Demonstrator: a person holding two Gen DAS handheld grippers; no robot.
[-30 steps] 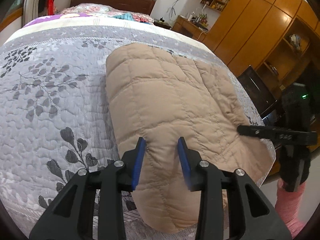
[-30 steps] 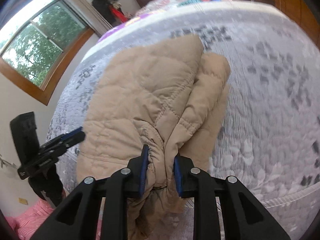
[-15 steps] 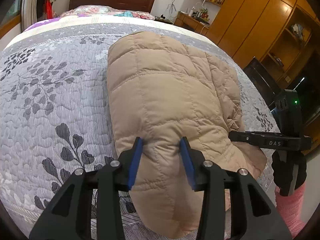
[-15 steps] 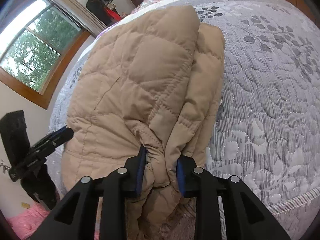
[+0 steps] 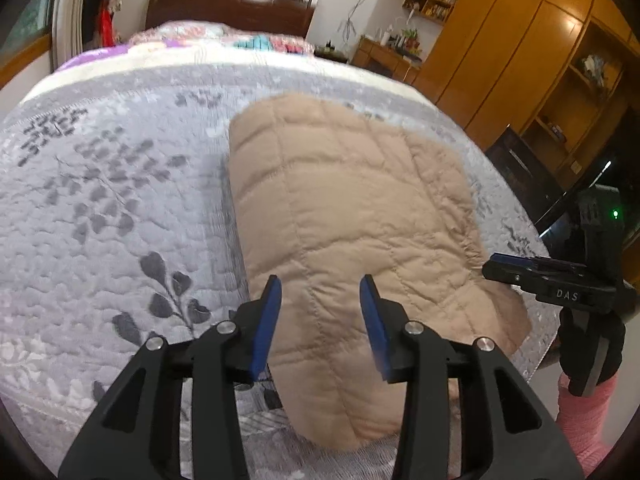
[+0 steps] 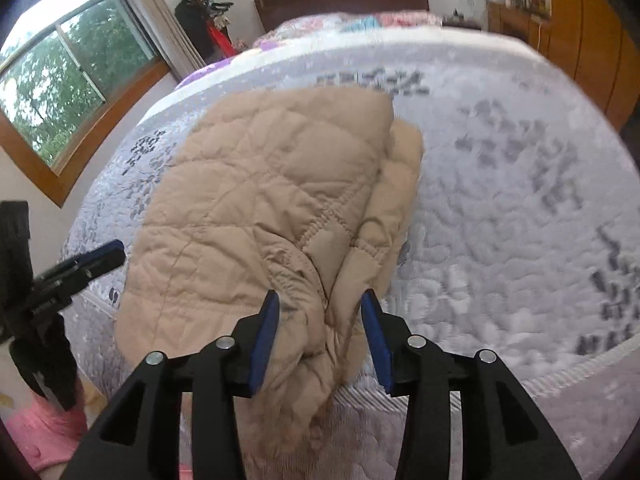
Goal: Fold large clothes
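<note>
A tan quilted puffer jacket (image 5: 344,216) lies folded lengthwise on the grey leaf-patterned bedspread (image 5: 100,220), its near end hanging over the bed's front edge. My left gripper (image 5: 320,300) is open and empty, just above the jacket's near end. My right gripper (image 6: 320,308) is open too, with the bunched jacket edge (image 6: 312,280) lying loose between its jaws. The jacket also shows in the right wrist view (image 6: 272,208). Each gripper shows in the other's view: the right one (image 5: 552,284) at the jacket's right corner, the left one (image 6: 80,264) at its left corner.
The bed's dark wooden headboard (image 5: 228,8) and patterned pillows are at the far end. Wooden wardrobes and shelves (image 5: 540,60) stand to the right. A window (image 6: 60,80) is on the left wall. The person's pink sleeve (image 5: 580,420) shows below the right gripper.
My right gripper has opened and let go of the jacket edge it was pinching. Both grippers have pulled back a little from the jacket, which now rests on the bed.
</note>
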